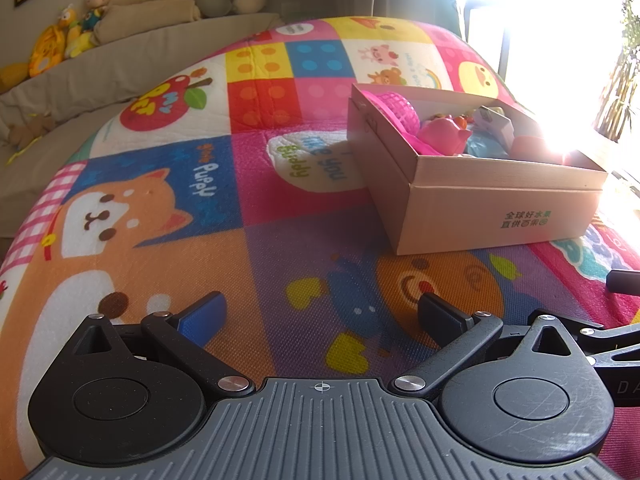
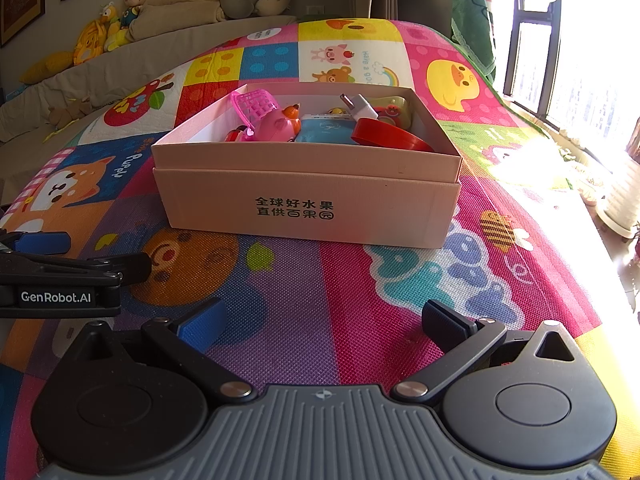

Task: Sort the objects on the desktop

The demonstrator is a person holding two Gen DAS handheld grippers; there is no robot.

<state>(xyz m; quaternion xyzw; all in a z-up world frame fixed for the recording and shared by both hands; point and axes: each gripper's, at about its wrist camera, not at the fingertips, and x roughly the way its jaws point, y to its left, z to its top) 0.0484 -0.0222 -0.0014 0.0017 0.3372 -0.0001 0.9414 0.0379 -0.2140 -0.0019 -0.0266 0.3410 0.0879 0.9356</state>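
Observation:
A pink cardboard box [image 2: 308,196] [image 1: 472,204] stands on the colourful play mat [image 2: 320,300]. Inside lie a pink net scoop [image 2: 252,106], a pink pig toy [image 2: 276,128], a blue pouch [image 2: 324,132], a white plug [image 2: 360,107], a red ring [image 2: 394,134] and a small yellow-green toy [image 2: 394,110]. My right gripper [image 2: 320,324] is open and empty, low over the mat in front of the box. My left gripper [image 1: 320,316] is open and empty too, left of the box's near corner. It also shows from the side in the right wrist view, as the left gripper [image 2: 60,276].
The mat [image 1: 160,220] covers a raised surface whose edges fall away left and right. A beige sofa [image 2: 168,36] with stuffed toys [image 2: 100,32] and cushions lies behind. Bright windows [image 2: 560,60] and plant pots [image 2: 620,208] are on the right.

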